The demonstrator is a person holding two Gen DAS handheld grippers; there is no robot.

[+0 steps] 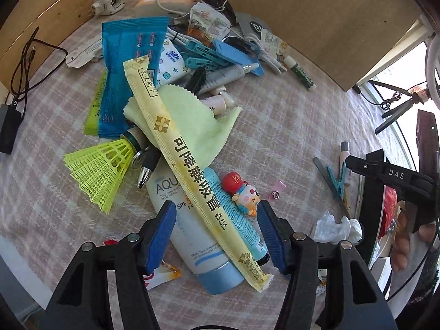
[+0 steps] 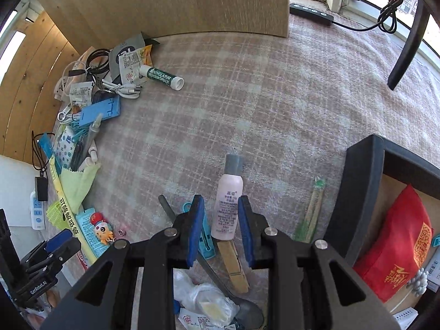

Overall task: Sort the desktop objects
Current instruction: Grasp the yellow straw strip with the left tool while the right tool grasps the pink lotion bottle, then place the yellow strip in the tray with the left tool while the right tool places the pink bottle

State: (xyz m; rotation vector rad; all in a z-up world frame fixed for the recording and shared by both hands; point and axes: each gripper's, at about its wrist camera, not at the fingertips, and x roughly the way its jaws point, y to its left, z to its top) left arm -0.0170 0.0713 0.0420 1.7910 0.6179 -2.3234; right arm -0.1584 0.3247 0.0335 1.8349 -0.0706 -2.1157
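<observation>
Left tool (image 1: 217, 231) sits wide open over the long pale-yellow paper straw sleeve (image 1: 192, 170) lying across a white-and-blue sunscreen tube (image 1: 192, 236). Right tool (image 2: 221, 228) is open too, straddling a small pink plastic bottle (image 2: 227, 206), near the black storage box (image 2: 360, 192) at the plaid-covered surface's (image 2: 275, 96) edge.

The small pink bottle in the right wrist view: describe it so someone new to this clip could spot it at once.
On the pink plaid tablecloth, look just left of the black-rimmed box to the open right hand-held gripper. Between its blue pads lies the pink bottle, grey cap pointing away. Its neighbours are a wooden clothespin and a teal clip; it alone is a pink cylinder with printed text.
</observation>
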